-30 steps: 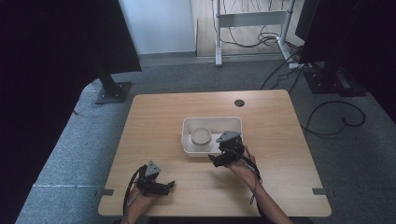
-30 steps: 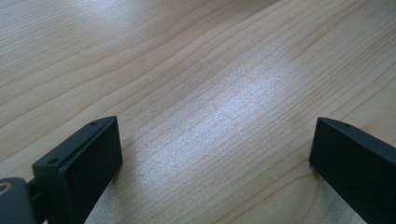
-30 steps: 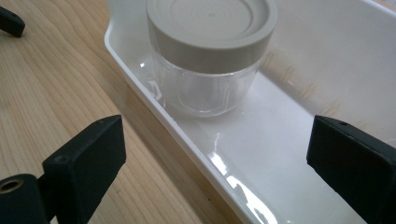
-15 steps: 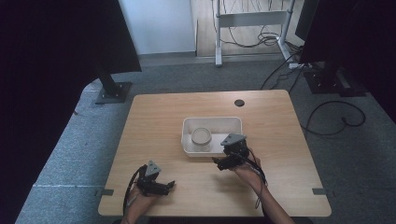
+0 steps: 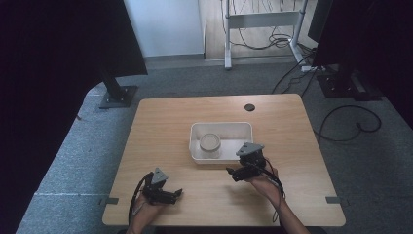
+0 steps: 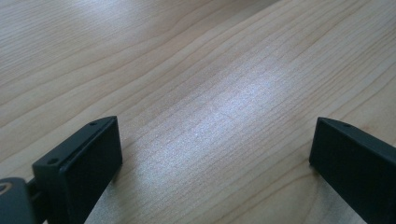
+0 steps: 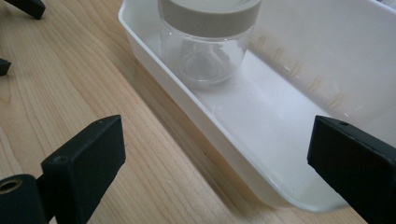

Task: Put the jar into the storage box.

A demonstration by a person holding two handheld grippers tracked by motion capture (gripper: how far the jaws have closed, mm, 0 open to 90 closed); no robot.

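— Where's the jar [image 5: 210, 143] sitting?

— Upright in the left half of the white tray [image 5: 243, 127], near mid-table, grey lid on top. Clear glass, seemingly empty (seen close in the right gripper view [image 7: 208, 39], standing on the tray floor a little in from the near wall).

— And the right gripper [image 5: 234, 173]?

— Just outside the tray's near right corner, hovering low over the wooden table [image 5: 160, 126]. Jaws spread wide, nothing between them but the tray rim and bare wood.

— Which way to the jar from there?

— Ahead and to the left, across the tray's near wall. No long axis to worry about: round body, vertical, so any sideways approach meets the same curve. Probably a matter of lifting over the rim first, then coming at the jar from above or from its right flank.

— The left gripper [image 5: 171, 194]?

— Down by the near left edge of the table, well apart from the tray. Jaws also parted wide, over plain wood grain.

— So the nearer one?

— The right, clearly. Close beside the tray already, and pointed roughly toward the jar; the left would need to cross a good stretch of table.
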